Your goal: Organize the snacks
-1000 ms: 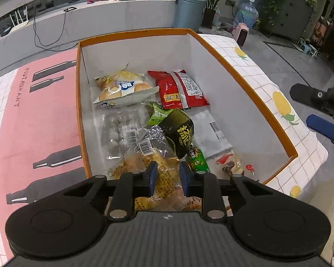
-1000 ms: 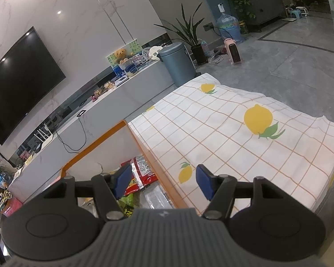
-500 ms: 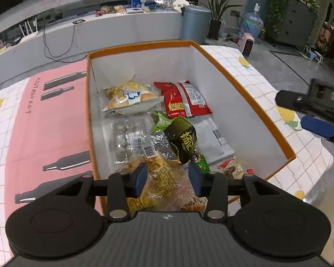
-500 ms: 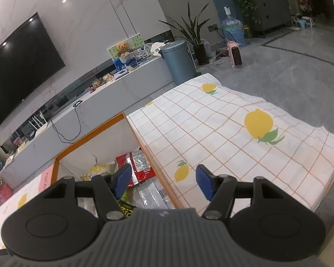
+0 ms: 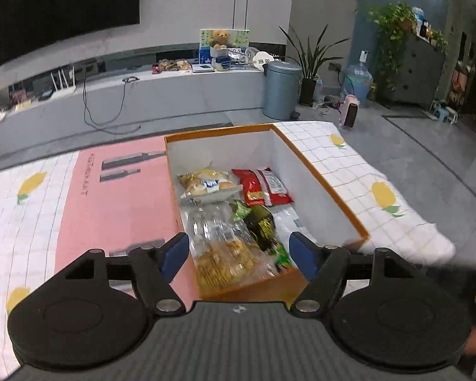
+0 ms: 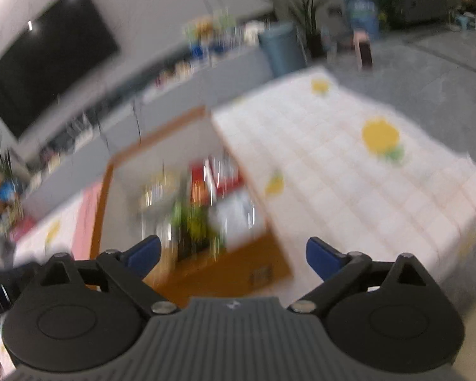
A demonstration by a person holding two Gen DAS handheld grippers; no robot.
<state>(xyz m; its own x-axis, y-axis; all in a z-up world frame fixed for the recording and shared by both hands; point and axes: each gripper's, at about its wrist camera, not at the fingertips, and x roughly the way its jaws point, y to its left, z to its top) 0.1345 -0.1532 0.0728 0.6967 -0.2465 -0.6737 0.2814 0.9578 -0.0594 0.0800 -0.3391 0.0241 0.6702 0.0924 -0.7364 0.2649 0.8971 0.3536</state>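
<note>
An orange-rimmed cardboard box (image 5: 333,190) with white inner walls stands on the table and holds several snack packs: a yellow bread bag (image 5: 206,185), a red pack (image 5: 261,187), a dark green pack (image 5: 261,225), a clear bag (image 5: 211,225) and a yellow cracker bag (image 5: 223,260). My left gripper (image 5: 239,255) is open and empty, back above the box's near end. My right gripper (image 6: 233,255) is open and empty, also above the near end; its view is blurred, and the box (image 6: 257,273) shows there.
The table has a white lemon-print cloth (image 5: 365,177) and a pink mat (image 5: 117,197) left of the box. The table's right edge (image 5: 428,231) drops to a grey floor. A grey bin (image 5: 280,90) and a TV bench (image 5: 142,92) stand behind.
My left gripper opened wide and pulled back and up from the cracker bag, which stays in the box. My right gripper moved fast to the left and back, blurring its view.
</note>
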